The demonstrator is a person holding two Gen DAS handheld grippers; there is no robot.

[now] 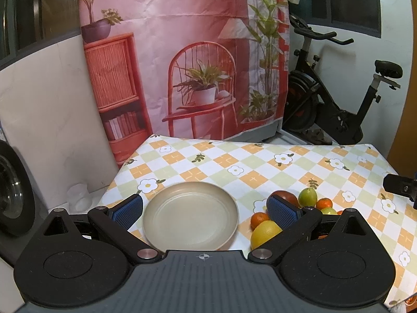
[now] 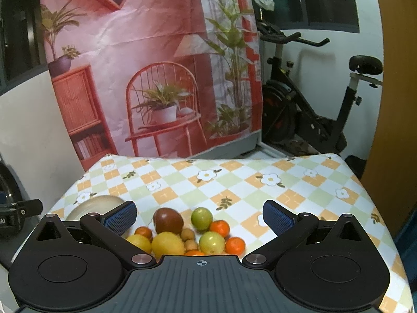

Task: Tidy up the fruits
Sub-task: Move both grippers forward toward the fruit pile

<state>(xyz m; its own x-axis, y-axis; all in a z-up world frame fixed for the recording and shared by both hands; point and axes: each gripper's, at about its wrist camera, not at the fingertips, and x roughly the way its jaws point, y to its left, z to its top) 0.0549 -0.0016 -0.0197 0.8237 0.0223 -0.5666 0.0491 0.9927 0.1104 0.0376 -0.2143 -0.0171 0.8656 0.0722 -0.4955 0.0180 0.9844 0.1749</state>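
Both the left tool [image 1: 204, 210] and right tool [image 2: 199, 217] are held apart, gripping nothing; the plate [image 1: 190, 216] appears bare, fruits [image 2: 190, 232] clustered beside it.

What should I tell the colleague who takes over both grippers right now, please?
Left gripper: open, holding nothing, framing the plate.
Right gripper: open, holding nothing, over the fruit pile.
Plate: bare, on the tablecloth, left of the fruit.
Fruit: dark mango, lemons, green fruits and small oranges, all loose on the cloth.
Done: nothing moved yet, as far as shown.
Left: probably pick each fruit and set it in the plate.
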